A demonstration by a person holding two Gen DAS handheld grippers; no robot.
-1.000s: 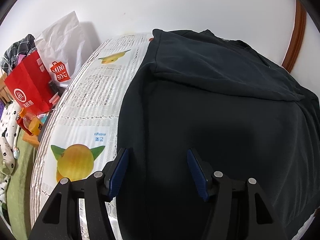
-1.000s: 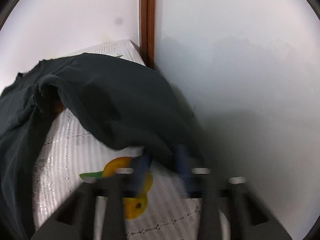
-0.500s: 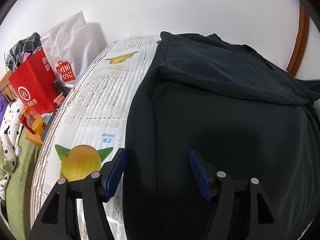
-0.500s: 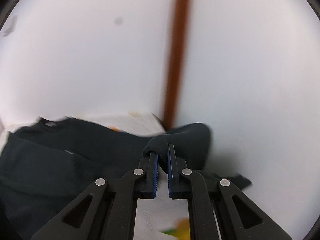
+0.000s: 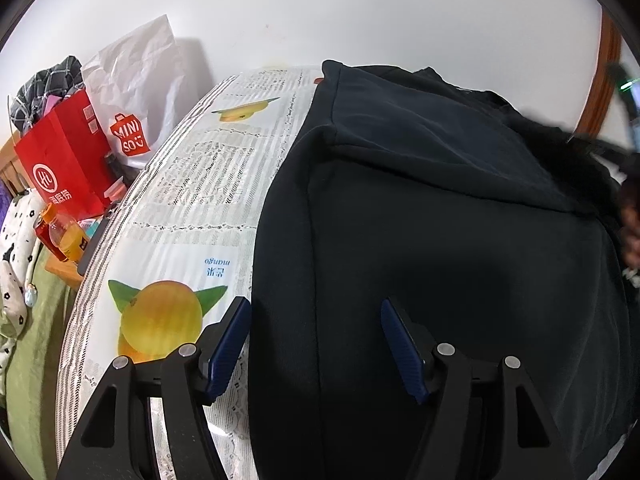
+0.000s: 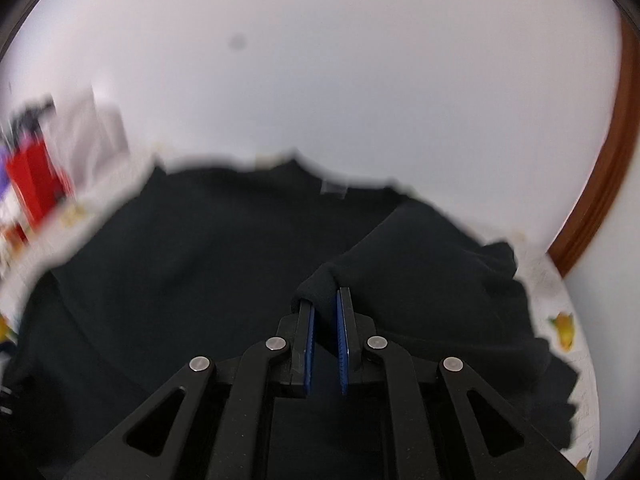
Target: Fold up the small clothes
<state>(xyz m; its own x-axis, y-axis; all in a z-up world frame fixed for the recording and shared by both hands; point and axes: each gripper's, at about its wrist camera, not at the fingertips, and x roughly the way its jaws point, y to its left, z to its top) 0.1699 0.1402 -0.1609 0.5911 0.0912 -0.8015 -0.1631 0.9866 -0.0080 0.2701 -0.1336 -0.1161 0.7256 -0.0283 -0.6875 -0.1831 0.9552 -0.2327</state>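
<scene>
R claw [image 6: 325, 300] is clamped nearly closed on a bunched fold of the black shirt [image 5: 440, 240], w/ cloth pinched between the blue pads and trailing off toward 2 o'clock in the R view. L claw [image 5: 316, 344] is open, holding nothing; its jaws have just been opening, and only flat shirt lies under the gap, not gripped. Its L pad sits right at the shirt's edge where it meets the mango-print cloth [image 5: 192, 208] covering the worktop.

Shirt lies spread on the worktop, filling the center and R of the L view. One flap is already folded over at 12–1 o'clock, neck label toward the wall.

Risks, as I judge them:
- R grip is only a small pinch of thick fabric. R view is motion-blurred, so it's prob. mid-sweep; a fast pull could slip the fold out, and the side would flop short or crooked.
- L claw isn't pinning anything. If R drags across, the whole shirt may slide toward 9 o'clock and wrinkle instead of folding.
- Dragging could also bunch the print cloth and undo the 12 o'clock flap.
- Red bag [image 5: 64, 160] and bottle [image 5: 66, 236] sit at 9 o'clock off the worktop edge; an overshoot by the shirt or L claw might knock them.
</scene>
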